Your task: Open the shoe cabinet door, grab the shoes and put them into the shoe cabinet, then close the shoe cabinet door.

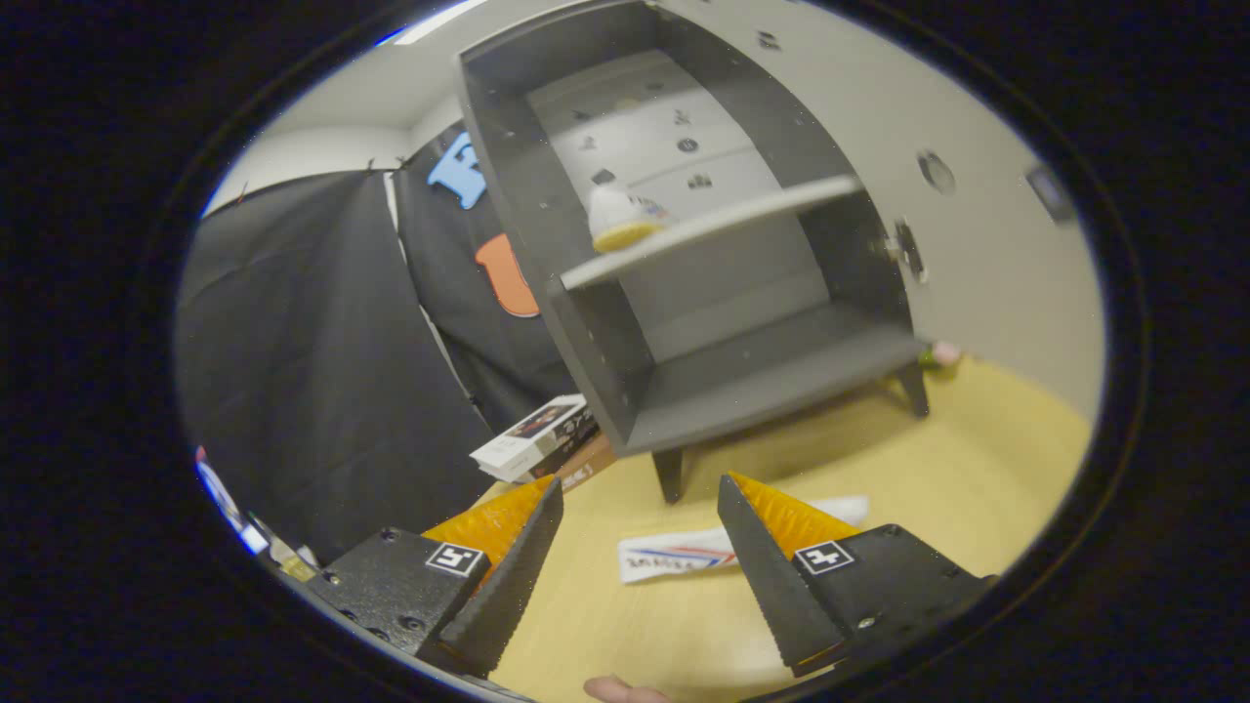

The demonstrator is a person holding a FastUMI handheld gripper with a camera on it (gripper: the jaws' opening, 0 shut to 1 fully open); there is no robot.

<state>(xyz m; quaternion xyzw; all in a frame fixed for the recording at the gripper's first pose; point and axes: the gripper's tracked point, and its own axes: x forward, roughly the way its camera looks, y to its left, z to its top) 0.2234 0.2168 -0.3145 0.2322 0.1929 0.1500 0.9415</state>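
The grey shoe cabinet (pixel 742 376) stands open ahead of my fingers, its white door (pixel 977 225) swung out beside it. One white shoe with a yellow sole (pixel 617 220) sits on the cabinet's middle shelf (pixel 742 223). A second white shoe with red and blue stripes (pixel 684 558) lies flat on the yellow table, just beyond and partly behind one of my fingers. My gripper (pixel 640 490) is open, with nothing between its fingers, a little above the table in front of the cabinet's legs.
A white and black box (pixel 535 439) lies on a stack beside the cabinet's near leg. A small pink and green object (pixel 942 355) sits by the cabinet's far leg. Black cloth walls the booth beyond the box. A fingertip (pixel 625 691) shows beneath the gripper.
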